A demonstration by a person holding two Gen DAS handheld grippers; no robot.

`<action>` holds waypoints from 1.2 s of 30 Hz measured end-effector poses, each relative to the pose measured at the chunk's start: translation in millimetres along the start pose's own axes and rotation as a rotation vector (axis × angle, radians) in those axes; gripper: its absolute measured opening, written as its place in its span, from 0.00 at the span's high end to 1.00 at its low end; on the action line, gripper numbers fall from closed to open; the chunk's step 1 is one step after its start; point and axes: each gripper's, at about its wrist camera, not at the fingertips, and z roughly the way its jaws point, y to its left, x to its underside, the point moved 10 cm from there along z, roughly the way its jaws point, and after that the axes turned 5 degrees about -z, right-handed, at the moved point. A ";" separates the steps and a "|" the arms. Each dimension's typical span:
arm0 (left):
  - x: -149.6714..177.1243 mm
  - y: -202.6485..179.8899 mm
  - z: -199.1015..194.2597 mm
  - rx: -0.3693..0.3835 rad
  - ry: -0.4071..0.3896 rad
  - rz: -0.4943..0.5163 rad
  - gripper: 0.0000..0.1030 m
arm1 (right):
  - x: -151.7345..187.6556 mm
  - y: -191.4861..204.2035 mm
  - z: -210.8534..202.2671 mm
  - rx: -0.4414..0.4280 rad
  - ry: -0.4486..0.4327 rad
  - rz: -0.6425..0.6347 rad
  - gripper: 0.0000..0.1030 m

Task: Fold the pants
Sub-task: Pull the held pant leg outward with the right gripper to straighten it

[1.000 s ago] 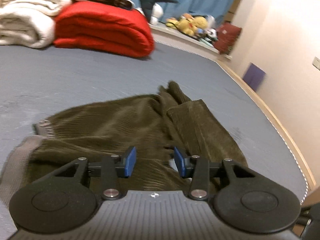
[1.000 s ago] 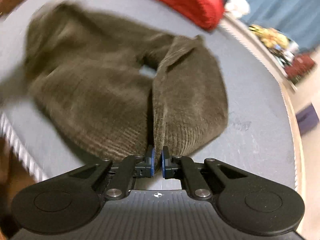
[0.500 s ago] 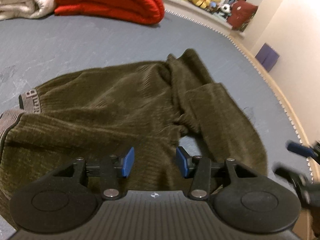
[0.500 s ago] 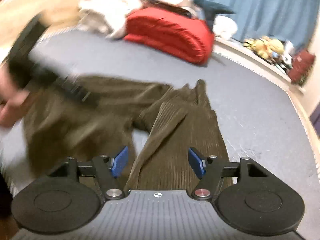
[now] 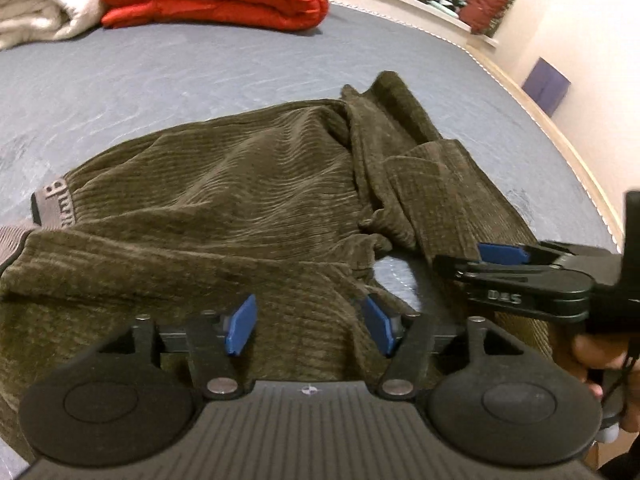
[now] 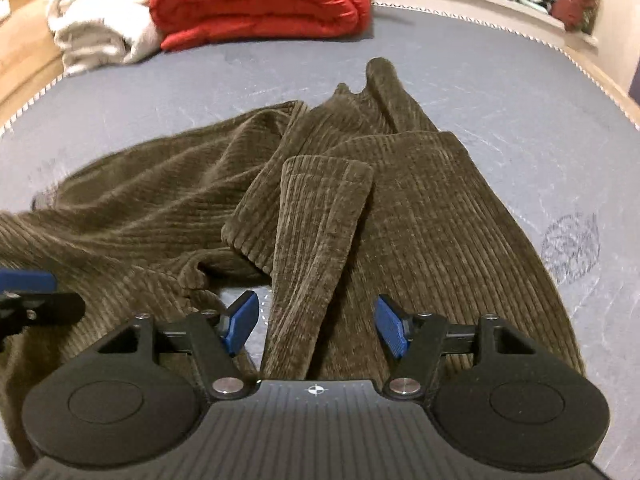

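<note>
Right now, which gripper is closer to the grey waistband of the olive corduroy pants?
Left. The left gripper hovers nearer the grey waistband; the right gripper is over the pant legs.

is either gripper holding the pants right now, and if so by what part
Nothing is held. The left gripper and right gripper are both open above the olive corduroy pants, which lie loose on the bed.

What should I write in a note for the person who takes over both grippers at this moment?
Left gripper: open, holding nothing, over the near part of the pants.
Right gripper: open, holding nothing, over a narrow leg fold.
Pants: crumpled on the grey bed, waistband to the left, legs bunched and overlapping to the right.
Done: no neat fold yet; one leg lies partly doubled over.
Left: probably spread the legs flat, lay one on the other, then fold toward the waistband.
</note>
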 end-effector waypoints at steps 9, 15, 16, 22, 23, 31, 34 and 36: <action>6.7 -8.2 2.4 0.008 0.007 0.035 0.35 | -9.1 -6.3 -39.1 0.013 -0.103 -0.022 0.89; 12.0 -12.9 -2.0 0.027 0.010 0.040 0.35 | -12.4 -71.7 -102.8 0.107 -0.232 0.082 0.89; 13.0 -15.4 -2.6 0.033 0.011 0.042 0.35 | -7.5 -89.8 -115.8 0.138 -0.245 0.112 0.89; 25.3 -32.6 -5.2 0.071 0.032 0.088 0.35 | 61.4 -205.6 -181.1 0.326 -0.260 0.364 0.89; 27.2 -35.4 -5.3 0.078 0.037 0.093 0.35 | 82.8 -227.1 -190.2 0.364 -0.247 0.425 0.89; 40.4 -70.0 -10.5 0.132 0.048 0.148 0.35 | 254.8 -316.8 -208.7 0.531 -0.021 0.928 0.92; 47.2 -80.3 -8.9 0.132 0.053 0.183 0.35 | 282.7 -321.9 -205.3 0.555 0.015 1.007 0.93; 51.3 -81.4 -5.5 0.123 0.060 0.198 0.35 | 288.4 -324.0 -214.1 0.617 0.005 1.018 0.93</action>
